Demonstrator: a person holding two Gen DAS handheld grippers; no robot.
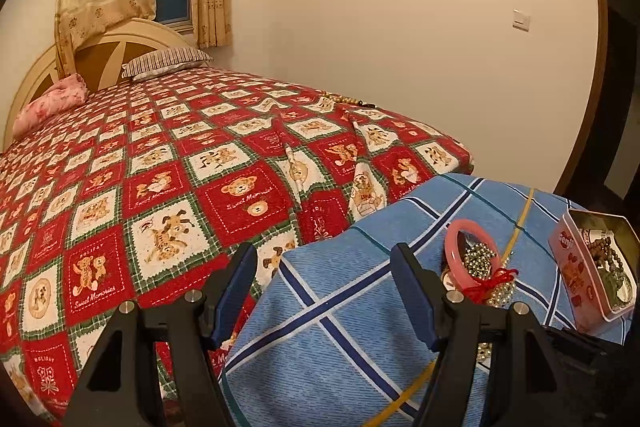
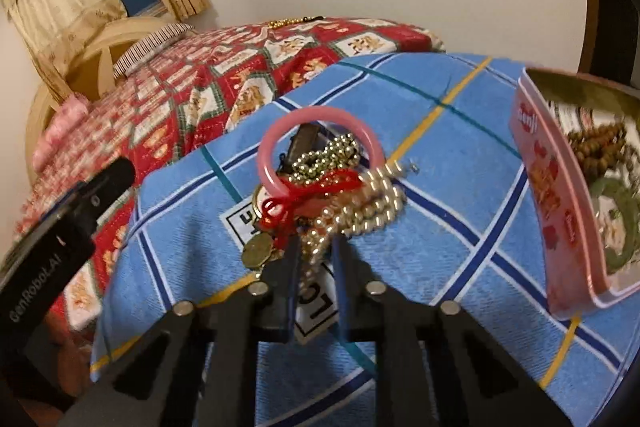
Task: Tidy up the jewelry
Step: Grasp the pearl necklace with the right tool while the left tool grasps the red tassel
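A pile of jewelry lies on a blue checked cloth (image 2: pixel 460 163): a pink bangle (image 2: pixel 320 119) tied with red string, gold bead chains and a pearl bead strand (image 2: pixel 360 215). My right gripper (image 2: pixel 316 247) is nearly shut, its jaws around the near end of the pearl strand. A pink tin (image 2: pixel 560 203) at the right holds brown wooden beads and a green bangle. My left gripper (image 1: pixel 324 259) is open and empty, left of the pile; the bangle (image 1: pixel 456 255) and the tin (image 1: pixel 572 267) lie to its right.
A bed with a red teddy-bear quilt (image 1: pixel 200 167) lies behind the cloth-covered surface. A gold bead chain (image 1: pixel 344 101) rests at the quilt's far edge. Pillows, a headboard and a curtained window stand at the back left.
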